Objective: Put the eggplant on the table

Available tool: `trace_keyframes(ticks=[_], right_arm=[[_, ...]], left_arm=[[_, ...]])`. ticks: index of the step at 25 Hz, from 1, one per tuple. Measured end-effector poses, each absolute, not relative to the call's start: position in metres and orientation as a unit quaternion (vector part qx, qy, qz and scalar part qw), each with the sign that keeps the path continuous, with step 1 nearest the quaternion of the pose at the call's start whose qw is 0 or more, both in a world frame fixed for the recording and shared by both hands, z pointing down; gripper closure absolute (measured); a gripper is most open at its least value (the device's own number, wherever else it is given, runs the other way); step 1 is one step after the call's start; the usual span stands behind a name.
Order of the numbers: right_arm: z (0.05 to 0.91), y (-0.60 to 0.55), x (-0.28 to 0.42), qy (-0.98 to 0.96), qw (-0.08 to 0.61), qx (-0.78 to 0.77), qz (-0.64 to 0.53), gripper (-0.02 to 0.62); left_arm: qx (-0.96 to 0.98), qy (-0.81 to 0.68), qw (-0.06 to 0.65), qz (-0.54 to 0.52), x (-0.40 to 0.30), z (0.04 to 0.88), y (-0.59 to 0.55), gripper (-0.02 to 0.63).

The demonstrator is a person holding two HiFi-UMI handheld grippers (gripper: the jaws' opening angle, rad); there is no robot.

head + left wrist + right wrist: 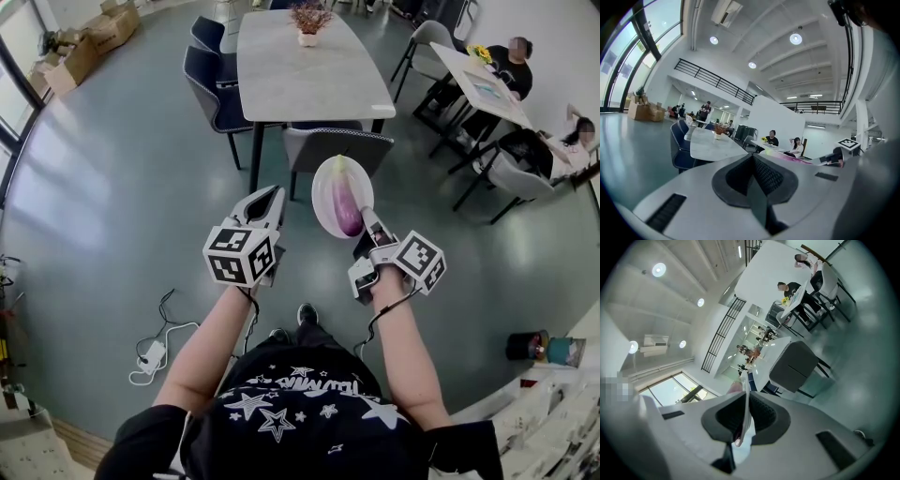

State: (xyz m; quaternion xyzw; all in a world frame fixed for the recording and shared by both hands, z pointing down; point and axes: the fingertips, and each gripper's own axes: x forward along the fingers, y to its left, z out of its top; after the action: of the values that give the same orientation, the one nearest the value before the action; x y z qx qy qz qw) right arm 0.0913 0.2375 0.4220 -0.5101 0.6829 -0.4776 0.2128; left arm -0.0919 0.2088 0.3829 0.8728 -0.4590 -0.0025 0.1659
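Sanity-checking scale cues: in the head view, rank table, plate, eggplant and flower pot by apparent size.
1. table, clearly the largest.
2. plate, though it is much nearer the camera, which inflates it.
3. eggplant and flower pot: look about alike, so not ranked.

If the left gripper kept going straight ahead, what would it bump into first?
Probably the grey padded chair at the near end of the long pale table; the left gripper aims roughly there, though depth is unclear.

legible text: none | black shirt [300, 394]: white lettering among stars, too blurred to read | elsewhere: nothing readable
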Motion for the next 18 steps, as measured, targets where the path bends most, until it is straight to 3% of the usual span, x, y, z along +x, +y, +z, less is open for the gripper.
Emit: trace_keyframes(ticks=[18], right_arm=[[0.437,0.252,0.049,0.699,0.177,-0.508,-0.471,0.569]], left_arm=[[0.905,-0.411,0.107,0.034,-0.092,0.388,0.228,0.598]])
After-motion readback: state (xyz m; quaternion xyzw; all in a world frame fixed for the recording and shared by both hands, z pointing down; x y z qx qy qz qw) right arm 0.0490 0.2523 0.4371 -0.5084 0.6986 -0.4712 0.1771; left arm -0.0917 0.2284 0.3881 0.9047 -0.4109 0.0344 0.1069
